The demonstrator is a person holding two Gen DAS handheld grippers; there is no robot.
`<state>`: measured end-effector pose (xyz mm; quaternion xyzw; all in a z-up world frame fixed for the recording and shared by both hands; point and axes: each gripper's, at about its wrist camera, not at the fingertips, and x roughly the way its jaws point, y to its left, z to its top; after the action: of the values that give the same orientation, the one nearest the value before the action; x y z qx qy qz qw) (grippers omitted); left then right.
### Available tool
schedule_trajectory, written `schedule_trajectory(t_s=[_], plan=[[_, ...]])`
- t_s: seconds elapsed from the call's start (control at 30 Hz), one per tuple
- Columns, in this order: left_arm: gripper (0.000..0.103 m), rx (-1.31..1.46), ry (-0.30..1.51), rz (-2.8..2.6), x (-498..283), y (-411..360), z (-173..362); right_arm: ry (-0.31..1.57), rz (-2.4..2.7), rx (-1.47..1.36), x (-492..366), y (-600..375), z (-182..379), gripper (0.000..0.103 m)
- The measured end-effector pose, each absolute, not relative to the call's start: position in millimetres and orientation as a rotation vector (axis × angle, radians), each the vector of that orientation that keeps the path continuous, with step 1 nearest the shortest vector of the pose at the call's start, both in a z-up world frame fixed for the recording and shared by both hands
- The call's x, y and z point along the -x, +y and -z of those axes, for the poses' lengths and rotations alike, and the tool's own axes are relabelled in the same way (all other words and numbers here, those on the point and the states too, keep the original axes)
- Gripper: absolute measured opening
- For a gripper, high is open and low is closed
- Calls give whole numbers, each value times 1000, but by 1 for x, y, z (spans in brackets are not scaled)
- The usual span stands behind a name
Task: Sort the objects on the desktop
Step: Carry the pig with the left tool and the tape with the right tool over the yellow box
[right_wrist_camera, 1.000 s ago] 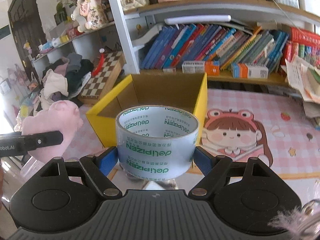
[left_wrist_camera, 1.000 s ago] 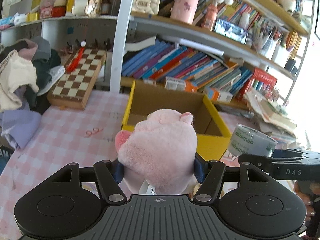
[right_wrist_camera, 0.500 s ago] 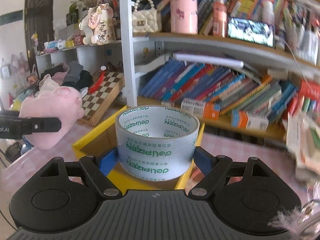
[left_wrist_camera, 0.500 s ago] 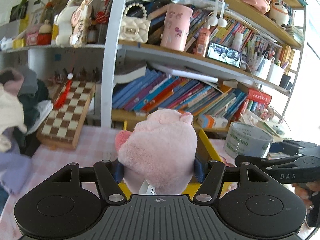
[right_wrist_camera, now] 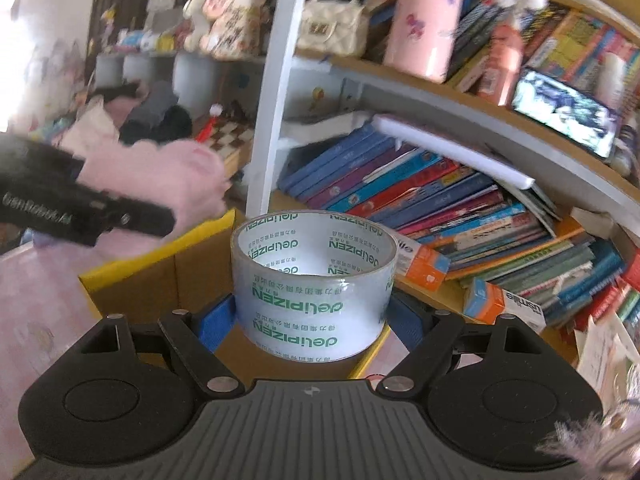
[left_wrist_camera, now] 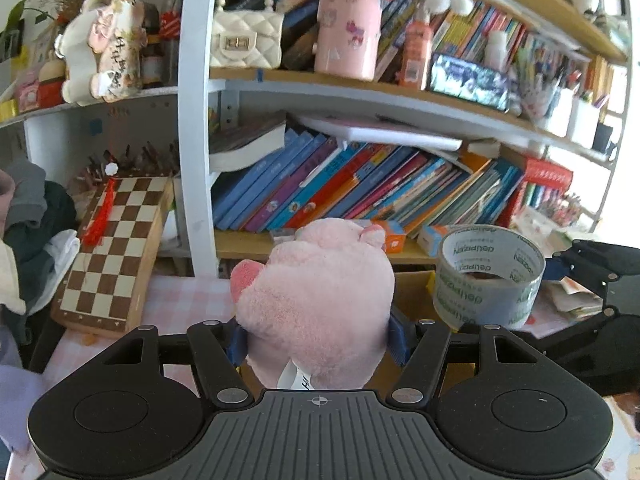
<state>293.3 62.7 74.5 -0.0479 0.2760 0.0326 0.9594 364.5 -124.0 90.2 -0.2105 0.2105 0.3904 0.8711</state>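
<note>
My left gripper point(left_wrist_camera: 316, 338) is shut on a pink plush pig point(left_wrist_camera: 316, 300) and holds it in the air over the near edge of the yellow cardboard box point(right_wrist_camera: 132, 276). My right gripper point(right_wrist_camera: 312, 320) is shut on a roll of clear tape point(right_wrist_camera: 314, 280) with green lettering, held above the box's open inside. The tape roll also shows in the left wrist view point(left_wrist_camera: 488, 276), to the right of the pig. The pig and the left gripper also show in the right wrist view point(right_wrist_camera: 160, 184), at the left. The box is mostly hidden behind the pig in the left wrist view.
A bookshelf full of leaning books point(left_wrist_camera: 360, 192) stands right behind the box. A chessboard point(left_wrist_camera: 116, 240) leans at the left, next to a heap of clothes point(left_wrist_camera: 28, 232). A white upright post point(left_wrist_camera: 196, 120) rises behind the box. The table has a pink checked cloth point(left_wrist_camera: 188, 300).
Both grippers have risen and moved forward toward the shelf with their objects; the box has dropped low in both views. The tape roll now sits closer to the pig.
</note>
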Motion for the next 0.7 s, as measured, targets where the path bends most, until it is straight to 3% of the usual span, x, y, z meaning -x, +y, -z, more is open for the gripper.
schedule_trajectory(t_s=[0.7], plan=[[64,-18,761,-83,-368,61,-15,581,-966,860,-419,-43,-18,81]])
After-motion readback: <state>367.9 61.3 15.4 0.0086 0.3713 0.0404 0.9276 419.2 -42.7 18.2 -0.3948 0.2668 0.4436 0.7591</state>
